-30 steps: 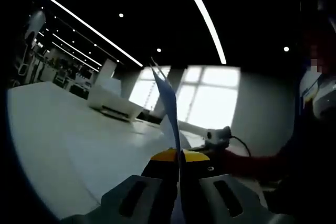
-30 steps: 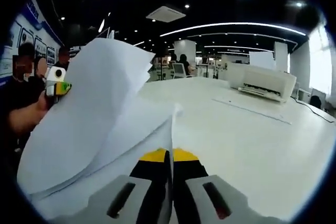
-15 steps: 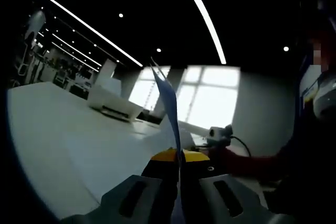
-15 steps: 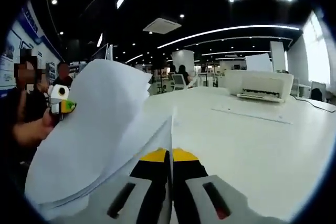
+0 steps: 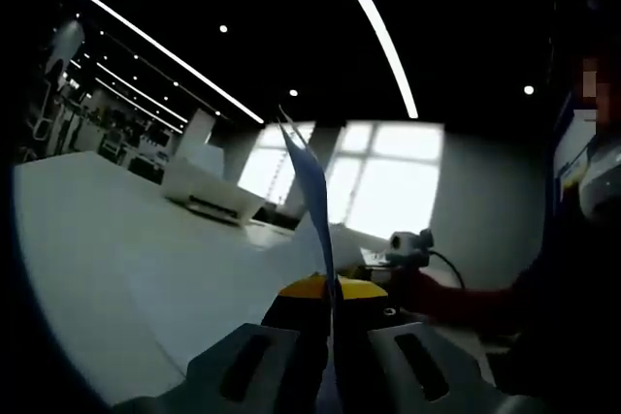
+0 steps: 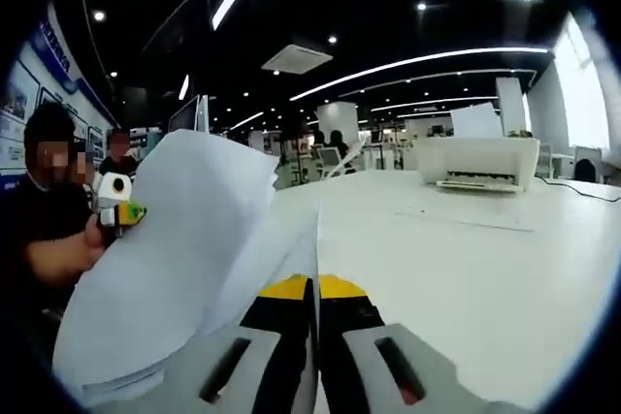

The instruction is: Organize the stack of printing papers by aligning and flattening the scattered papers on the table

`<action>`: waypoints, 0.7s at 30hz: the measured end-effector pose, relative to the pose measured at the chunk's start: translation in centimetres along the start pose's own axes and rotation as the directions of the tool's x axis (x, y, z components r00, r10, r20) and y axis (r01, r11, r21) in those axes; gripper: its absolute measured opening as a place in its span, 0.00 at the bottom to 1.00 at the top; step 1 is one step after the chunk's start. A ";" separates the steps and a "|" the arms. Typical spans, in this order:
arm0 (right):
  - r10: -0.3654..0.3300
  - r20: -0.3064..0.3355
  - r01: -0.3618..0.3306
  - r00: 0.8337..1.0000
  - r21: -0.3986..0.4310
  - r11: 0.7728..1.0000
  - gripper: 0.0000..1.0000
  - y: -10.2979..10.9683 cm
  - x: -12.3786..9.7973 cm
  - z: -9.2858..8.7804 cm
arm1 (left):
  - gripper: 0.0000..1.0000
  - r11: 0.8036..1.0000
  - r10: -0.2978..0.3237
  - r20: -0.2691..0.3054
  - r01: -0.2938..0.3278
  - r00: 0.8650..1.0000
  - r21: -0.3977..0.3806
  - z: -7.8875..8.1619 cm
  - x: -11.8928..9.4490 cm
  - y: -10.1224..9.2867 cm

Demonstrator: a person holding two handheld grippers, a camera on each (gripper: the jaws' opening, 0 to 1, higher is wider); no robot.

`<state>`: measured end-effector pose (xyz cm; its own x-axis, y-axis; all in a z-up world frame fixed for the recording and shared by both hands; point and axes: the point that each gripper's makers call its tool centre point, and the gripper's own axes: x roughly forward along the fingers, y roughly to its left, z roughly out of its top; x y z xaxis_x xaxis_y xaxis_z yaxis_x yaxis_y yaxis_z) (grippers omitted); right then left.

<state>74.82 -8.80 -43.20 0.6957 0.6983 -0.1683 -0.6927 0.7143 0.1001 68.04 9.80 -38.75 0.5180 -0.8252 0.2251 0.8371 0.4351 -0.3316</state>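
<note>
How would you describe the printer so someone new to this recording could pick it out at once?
Start from the big white table that fills the right gripper view. Follow it to its far right end, where the printer sits: a low white box with a dark slot along its front. A white sheet stands up from its top, which nothing else on the table has.

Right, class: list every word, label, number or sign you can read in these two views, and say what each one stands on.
No text can be read.
Wall posters in the right gripper view: print too small and blurred.
Papers held in the right claw: blank on the visible side.
Printer on the table: no legible brand.
Sheet in the left claw: seen edge-on, nothing legible.
</note>
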 end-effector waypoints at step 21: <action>-0.055 0.074 0.058 0.996 -0.038 0.998 0.00 -1.1 -2.5 4.5 | 0.06 1.000 0.000 -0.001 0.000 1.000 0.005 0.0 0.0 -0.2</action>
<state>74.71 -11.06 -38.44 0.7450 0.6595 -0.1002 -0.6580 0.7512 0.0526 67.88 9.67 -38.70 0.5179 -0.8255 0.2243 0.8379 0.4367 -0.3274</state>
